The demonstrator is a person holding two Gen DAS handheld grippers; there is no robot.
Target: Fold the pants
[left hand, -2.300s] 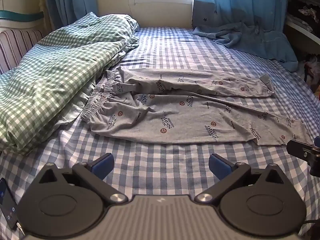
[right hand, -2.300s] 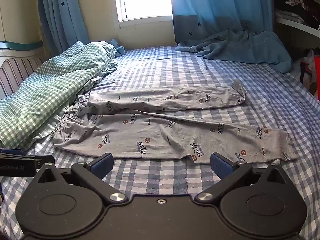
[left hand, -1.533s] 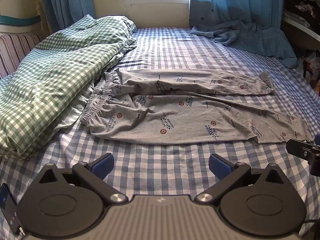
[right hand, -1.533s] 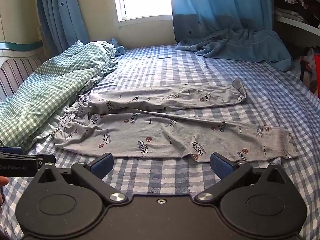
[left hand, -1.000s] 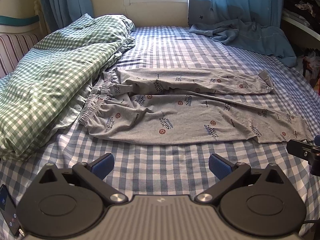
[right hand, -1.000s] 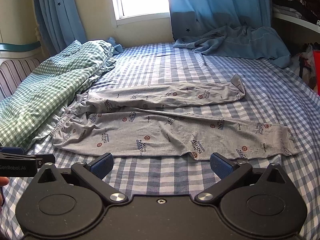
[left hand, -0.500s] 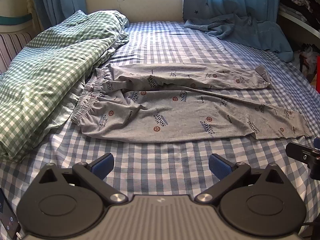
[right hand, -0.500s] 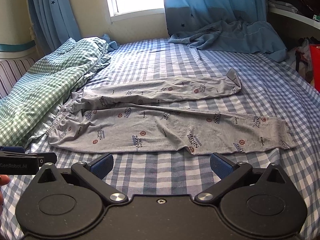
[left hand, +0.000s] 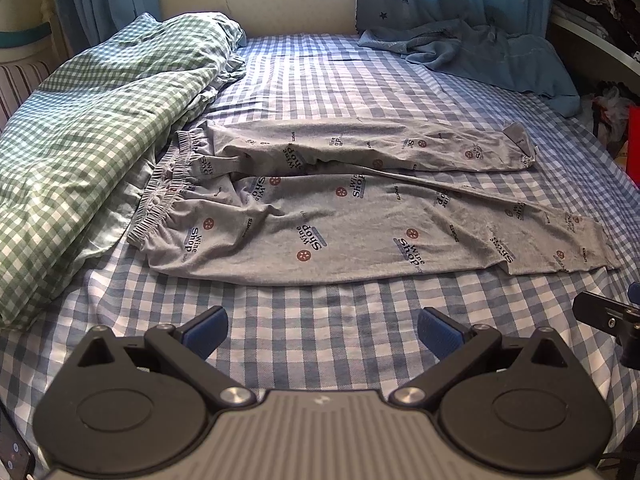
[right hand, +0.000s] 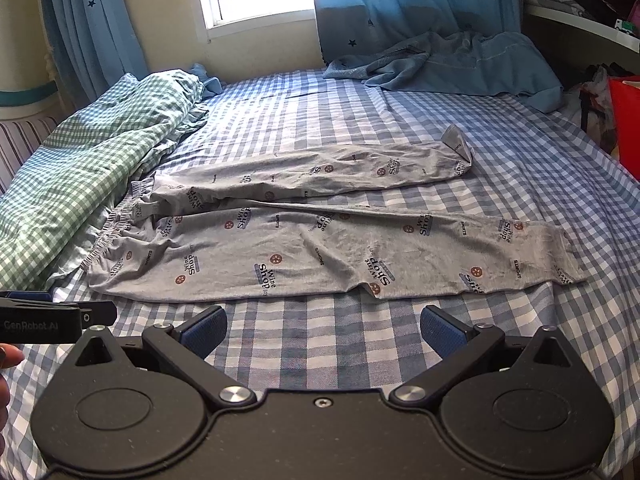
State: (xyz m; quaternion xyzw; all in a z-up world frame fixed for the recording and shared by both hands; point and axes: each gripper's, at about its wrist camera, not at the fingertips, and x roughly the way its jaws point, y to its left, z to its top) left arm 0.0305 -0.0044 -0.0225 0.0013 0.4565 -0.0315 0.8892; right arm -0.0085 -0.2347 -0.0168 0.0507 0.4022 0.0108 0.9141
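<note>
Grey printed pants lie spread flat on the blue checked bed, waistband at the left, both legs pointing right; they also show in the right wrist view. The far leg's cuff is turned up. My left gripper is open and empty, above the sheet just short of the pants' near edge. My right gripper is open and empty, likewise just short of the near edge. Each gripper shows at the side of the other's view.
A green checked duvet is heaped along the left, touching the waistband. A blue blanket lies at the far right under the curtain. The bed's right edge borders a red bin and shelves.
Both grippers have moved forward and a little lower toward the pants, which now look larger. The pants have not moved. Both grippers stay open.
</note>
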